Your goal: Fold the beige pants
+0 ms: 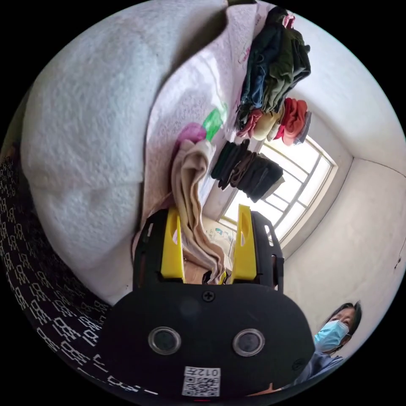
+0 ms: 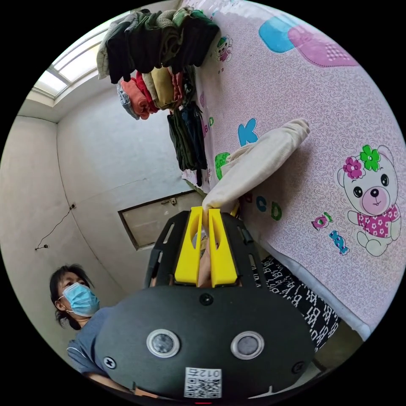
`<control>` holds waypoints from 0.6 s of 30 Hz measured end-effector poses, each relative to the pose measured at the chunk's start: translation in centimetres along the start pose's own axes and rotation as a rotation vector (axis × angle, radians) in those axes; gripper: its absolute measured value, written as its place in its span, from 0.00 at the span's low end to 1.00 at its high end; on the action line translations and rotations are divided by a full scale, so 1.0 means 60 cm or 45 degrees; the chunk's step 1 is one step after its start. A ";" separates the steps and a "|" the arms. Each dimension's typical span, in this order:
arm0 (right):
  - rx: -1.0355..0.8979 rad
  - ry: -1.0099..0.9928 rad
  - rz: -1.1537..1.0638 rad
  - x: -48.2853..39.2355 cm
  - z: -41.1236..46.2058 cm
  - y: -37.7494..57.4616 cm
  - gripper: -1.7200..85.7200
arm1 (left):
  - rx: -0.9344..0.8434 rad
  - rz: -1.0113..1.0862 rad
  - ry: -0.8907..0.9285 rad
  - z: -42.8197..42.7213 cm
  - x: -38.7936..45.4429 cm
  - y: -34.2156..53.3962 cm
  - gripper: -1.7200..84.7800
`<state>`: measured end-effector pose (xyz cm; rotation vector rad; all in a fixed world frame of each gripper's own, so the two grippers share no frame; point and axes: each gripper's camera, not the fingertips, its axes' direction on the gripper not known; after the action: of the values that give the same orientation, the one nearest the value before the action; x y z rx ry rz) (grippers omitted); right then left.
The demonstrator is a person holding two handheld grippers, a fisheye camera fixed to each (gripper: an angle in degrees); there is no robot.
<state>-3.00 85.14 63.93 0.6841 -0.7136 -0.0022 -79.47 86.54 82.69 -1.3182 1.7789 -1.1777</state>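
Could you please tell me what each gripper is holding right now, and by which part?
The right gripper is shut on a bunched end of the beige pants. The left gripper is open around the fabric, not clamping it.

A bed [image 2: 296, 105] carries everything, covered by a pink sheet [image 2: 330, 253] printed with letters and a teddy bear. Folded clothes sit on it in piles: a dark pile [image 2: 160, 38], a red and yellow pile [image 2: 148, 91], a dark stack [image 2: 188, 135]. The beige pants [image 2: 258, 163] rest partly on the sheet.

Daylight from window [image 1: 292, 198], blown out with glare. Both views bright and sharp; heavy fisheye bending at edges, black corners.
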 end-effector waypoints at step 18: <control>0.071 -0.080 -0.193 -0.039 0.017 -0.230 0.04 | -0.149 0.257 -0.256 -0.020 0.262 0.158 0.08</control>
<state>-2.33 74.27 55.10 0.7928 -0.7231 -0.1440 -89.06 72.91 74.94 -1.2414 1.8065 -0.8137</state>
